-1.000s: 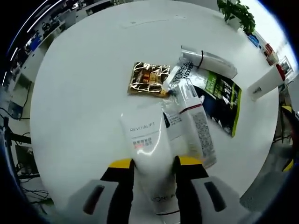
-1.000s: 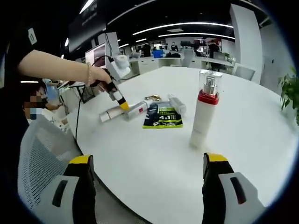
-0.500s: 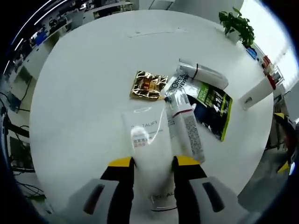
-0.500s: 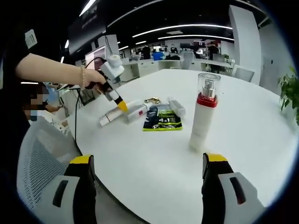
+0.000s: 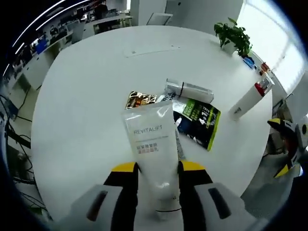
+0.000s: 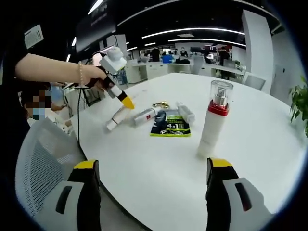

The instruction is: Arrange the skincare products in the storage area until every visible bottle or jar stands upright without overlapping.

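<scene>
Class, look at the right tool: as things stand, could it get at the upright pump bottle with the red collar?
Probably yes. The right tool is open and holds nothing, and the pump bottle stands alone ahead of it, with bare table between them.

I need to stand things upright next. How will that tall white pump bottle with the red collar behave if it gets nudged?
The tall white pump bottle with red collar stands upright on the white table, narrow for its height, so it probably tips if pushed near the top. Its round body would likely roll once down. The clear cap looks hard and smooth, perhaps slippery for tongs.
</scene>
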Tool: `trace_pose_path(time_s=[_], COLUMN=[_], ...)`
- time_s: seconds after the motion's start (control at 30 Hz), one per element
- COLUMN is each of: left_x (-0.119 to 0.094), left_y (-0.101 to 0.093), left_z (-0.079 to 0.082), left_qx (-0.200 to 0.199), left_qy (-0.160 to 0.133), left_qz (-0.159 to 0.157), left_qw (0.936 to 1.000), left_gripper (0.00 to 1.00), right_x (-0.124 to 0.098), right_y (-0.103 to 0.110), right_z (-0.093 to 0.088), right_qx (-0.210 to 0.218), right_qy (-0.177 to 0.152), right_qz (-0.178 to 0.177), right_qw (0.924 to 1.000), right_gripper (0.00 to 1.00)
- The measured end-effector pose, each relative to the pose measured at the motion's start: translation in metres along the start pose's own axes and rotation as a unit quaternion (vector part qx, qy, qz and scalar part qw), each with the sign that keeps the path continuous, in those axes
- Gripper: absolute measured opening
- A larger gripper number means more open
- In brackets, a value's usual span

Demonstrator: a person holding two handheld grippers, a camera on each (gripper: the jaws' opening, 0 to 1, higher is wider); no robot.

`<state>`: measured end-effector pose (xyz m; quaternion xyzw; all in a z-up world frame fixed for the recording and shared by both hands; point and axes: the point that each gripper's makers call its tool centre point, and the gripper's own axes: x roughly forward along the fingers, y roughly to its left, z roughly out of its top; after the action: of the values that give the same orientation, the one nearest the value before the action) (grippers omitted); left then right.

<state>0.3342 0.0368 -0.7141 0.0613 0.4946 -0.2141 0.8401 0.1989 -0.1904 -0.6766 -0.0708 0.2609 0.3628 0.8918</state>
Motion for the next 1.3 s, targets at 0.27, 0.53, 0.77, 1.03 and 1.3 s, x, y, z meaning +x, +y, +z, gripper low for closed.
trace_pose_path(time_s=[0.27, 0.53, 0.77, 1.03, 1.3], left_x=[-0.015, -0.025, -0.037, -0.049, -0.059], left_y=[-0.016, -0.027, -0.046, -0.062, -0.083], left_z=[-0.001, 0.000, 0.000, -0.005, -0.010], left_qx=[0.005, 0.010, 0.014, 0.019, 0.012], left_qy=[-0.020, -0.035, -0.048, -0.065, -0.087], left_qz=[-0.007, -0.013, -0.023, -0.030, -0.046], left_qw=[0.9998, 0.9993, 0.9985, 0.9973, 0.9951], left_gripper=[0.30, 0.30, 0.30, 0.30, 0.29], right_x=[0.000, -0.002, 0.002, 0.006, 0.016], right_y=[0.003, 0.006, 0.012, 0.015, 0.040], right_z=[-0.001, 0.000, -0.004, -0.007, 0.000], right_qx=[-0.014, -0.027, -0.051, -0.066, -0.078], right_qy=[0.003, 0.002, 0.014, 0.021, 0.017], right_qz=[0.004, 0.004, 0.016, 0.025, 0.059], right_qw=[0.9999, 0.9996, 0.9985, 0.9973, 0.9951], right_gripper=[0.89, 0.88, 0.87, 0.87, 0.85])
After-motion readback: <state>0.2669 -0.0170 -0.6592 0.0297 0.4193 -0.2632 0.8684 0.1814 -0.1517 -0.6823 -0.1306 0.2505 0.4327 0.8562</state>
